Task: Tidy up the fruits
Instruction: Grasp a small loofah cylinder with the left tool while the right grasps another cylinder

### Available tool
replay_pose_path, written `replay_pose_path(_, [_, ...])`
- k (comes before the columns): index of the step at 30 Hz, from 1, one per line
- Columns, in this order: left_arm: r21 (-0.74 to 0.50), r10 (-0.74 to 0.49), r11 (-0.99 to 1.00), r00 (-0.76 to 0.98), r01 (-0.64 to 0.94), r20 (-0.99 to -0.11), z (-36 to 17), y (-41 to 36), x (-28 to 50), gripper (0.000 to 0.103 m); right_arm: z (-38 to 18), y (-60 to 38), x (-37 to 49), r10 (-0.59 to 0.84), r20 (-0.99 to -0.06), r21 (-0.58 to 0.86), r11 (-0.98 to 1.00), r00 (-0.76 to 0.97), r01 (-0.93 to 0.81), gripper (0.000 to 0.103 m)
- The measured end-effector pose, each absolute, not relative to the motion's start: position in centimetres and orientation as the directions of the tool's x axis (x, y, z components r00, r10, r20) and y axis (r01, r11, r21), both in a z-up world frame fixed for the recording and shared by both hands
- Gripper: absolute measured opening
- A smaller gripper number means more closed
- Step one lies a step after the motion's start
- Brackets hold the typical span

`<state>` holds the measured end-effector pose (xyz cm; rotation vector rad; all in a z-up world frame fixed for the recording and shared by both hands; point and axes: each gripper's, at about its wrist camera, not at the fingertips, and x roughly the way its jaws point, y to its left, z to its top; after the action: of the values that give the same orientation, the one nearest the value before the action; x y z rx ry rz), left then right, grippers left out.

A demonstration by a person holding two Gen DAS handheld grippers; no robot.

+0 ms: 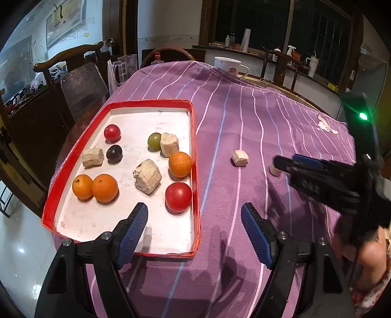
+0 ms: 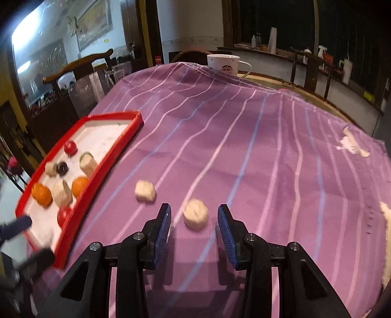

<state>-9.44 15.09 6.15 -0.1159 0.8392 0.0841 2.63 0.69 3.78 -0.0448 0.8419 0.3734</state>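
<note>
Pale chunk [image 2: 195, 214] lies between the right gripper's [image 2: 194, 220] unclenched jaws; left gripper [image 1: 194, 226] gapes empty.

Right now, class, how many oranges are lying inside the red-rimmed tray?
3. Two sit touching side by side near the tray's left rim, orange one and orange two. The third orange rests against the right rim, above a red fruit. None seems hidden.

Purple striped cloth [image 1: 244, 117] covers the tabletop [image 1: 281, 86]. White mug [image 1: 228, 64] with cartoon print at far edge. Clear glass pitcher [image 1: 124, 68] and red-capped bottle [image 1: 157, 57] far left. Dark wooden chair [image 1: 70, 58] left. Framed picture [image 1: 64, 22] on wall. Spray bottle [image 1: 289, 52] on windowsill, dark windows behind.
</note>
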Motion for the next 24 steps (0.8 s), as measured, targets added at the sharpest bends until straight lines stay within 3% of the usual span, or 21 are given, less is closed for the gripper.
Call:
replay_pose_path(7, [-0.076, 0.009, 0.992, 0.656, -0.101, -0.755, 5.8, 14.9, -8.8, 0.078, 2.2, 1.9, 3.9, 0.294, -0.762, 0.115, 0.938, 0.577, -0.327, 0.042])
replay_pose_path(10, [-0.078, 0.0, 0.993, 0.652, -0.09, -0.758, 5.9, 14.7, -8.4, 0.078, 2.6, 0.6, 3.7, 0.319, -0.75, 0.164, 0.939, 0.579, -0.304, 0.033])
replay_pose_path(17, [-0.127, -0.089, 0.992, 0.643, -0.013, -0.761, 6.6, 13.4, -5.4, 0.078, 3.9, -2.6, 1.3, 0.346, -0.719, 0.225, 0.937, 0.603, -0.269, 0.033])
replay_pose_path(24, [-0.038, -0.06, 0.998, 0.585, 0.049, -0.809, 4.5, 10.2, 0.7, 0.078, 3.0, -4.7, 0.5, 0.375, -0.706, 0.286, 0.927, 0.601, -0.243, 0.032])
